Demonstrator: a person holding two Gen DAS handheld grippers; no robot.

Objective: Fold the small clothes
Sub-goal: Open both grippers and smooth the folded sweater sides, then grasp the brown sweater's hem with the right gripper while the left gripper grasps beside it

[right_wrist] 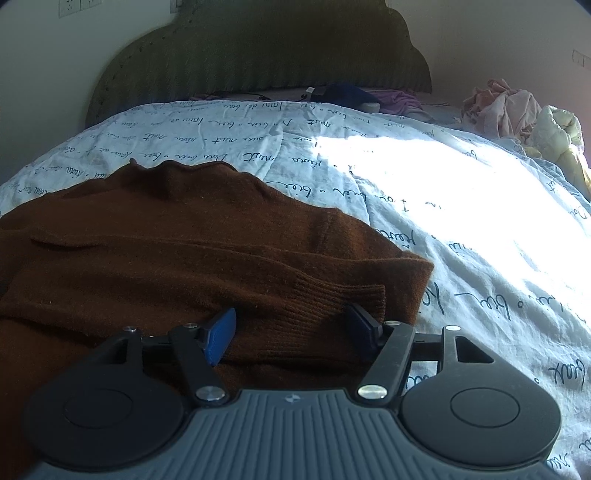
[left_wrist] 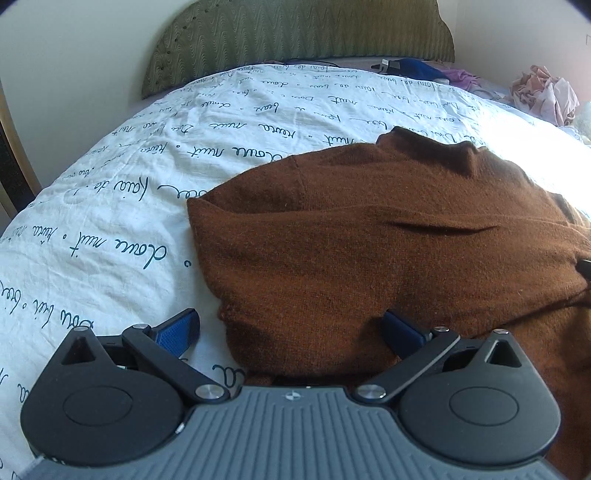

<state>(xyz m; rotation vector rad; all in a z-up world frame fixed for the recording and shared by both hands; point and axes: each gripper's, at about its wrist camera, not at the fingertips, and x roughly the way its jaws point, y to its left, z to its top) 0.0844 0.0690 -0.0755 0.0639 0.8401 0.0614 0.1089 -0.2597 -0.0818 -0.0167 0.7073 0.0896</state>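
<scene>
Sweater (left_wrist: 369, 240), brown knit, lies spread on the bed (left_wrist: 147, 166) over a white duvet printed with looping handwriting, its neck toward the green headboard (left_wrist: 295, 33) and its hem nearest the cameras. Beyond the sweater, up by the headboard, sit a dark blue item (right_wrist: 347, 92) and a purple cloth (right_wrist: 399, 99); beside these, at the bed's edge, is a crumpled pink pile (right_wrist: 506, 107). On the sweater itself a sleeve is folded across the body, its ribbed cuff (right_wrist: 332, 299) lying near the garment's side edge. The right tongs (right_wrist: 291, 332) stand apart over that cuff, one blue pad on each side of it, pads not pressing the knit, so nothing is gripped. The left tongs (left_wrist: 291, 328) are also apart, straddling the sweater's opposite lower corner, one pad over the duvet and the other over the knit, with nothing held. The step in hand looks like taking the hem end at both corners to fold it up toward the neck. To do it well, each pair should close on all layers at its corner, including the tucked sleeve, lift evenly so the knit does not stretch or skew, and lay the hem square to the shoulders; a one-layer pinch would likely drag the sleeve out of its fold.
</scene>
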